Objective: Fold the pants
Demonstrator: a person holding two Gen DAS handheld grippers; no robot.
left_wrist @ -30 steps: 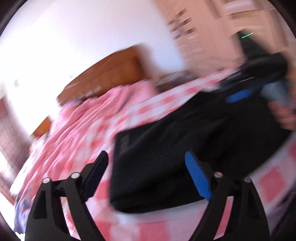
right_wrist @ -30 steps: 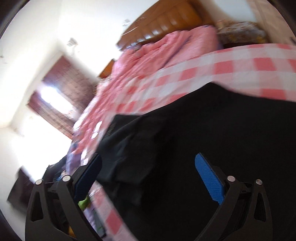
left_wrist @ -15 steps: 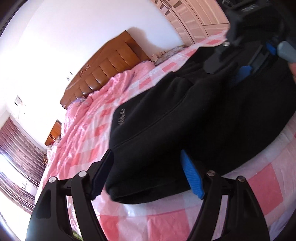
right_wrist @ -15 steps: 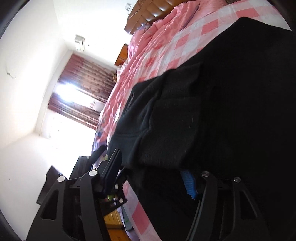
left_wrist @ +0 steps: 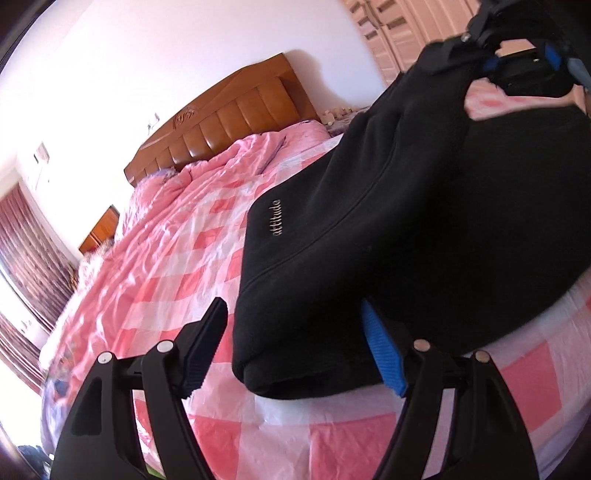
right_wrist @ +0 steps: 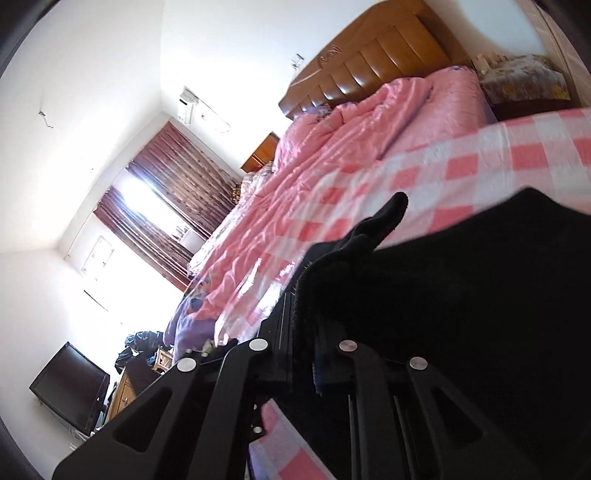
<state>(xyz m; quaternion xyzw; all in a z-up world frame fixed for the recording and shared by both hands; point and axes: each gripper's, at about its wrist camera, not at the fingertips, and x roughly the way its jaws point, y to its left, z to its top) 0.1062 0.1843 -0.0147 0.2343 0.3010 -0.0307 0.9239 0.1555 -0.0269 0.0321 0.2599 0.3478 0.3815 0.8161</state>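
Black pants (left_wrist: 388, 236) with small "attitude" lettering lie on the pink checked bedsheet (left_wrist: 177, 273). My left gripper (left_wrist: 295, 350) is open, its jaws on either side of the near corner of the pants, the blue pad (left_wrist: 384, 354) partly under the cloth. My right gripper (right_wrist: 303, 350) is shut on a fold of the black pants (right_wrist: 461, 295) and lifts that edge off the sheet. In the left wrist view the right gripper (left_wrist: 491, 55) holds the far corner raised at the top right.
A pink quilt (right_wrist: 369, 140) lies bunched by the wooden headboard (left_wrist: 221, 125). Dark red curtains (right_wrist: 162, 206) cover a bright window at the left. A television (right_wrist: 70, 391) stands on a low cabinet. Wardrobe doors (left_wrist: 399, 29) are behind the bed.
My right gripper has closed on the pants edge and raised it. My left gripper has moved in until its open jaws straddle the near corner.
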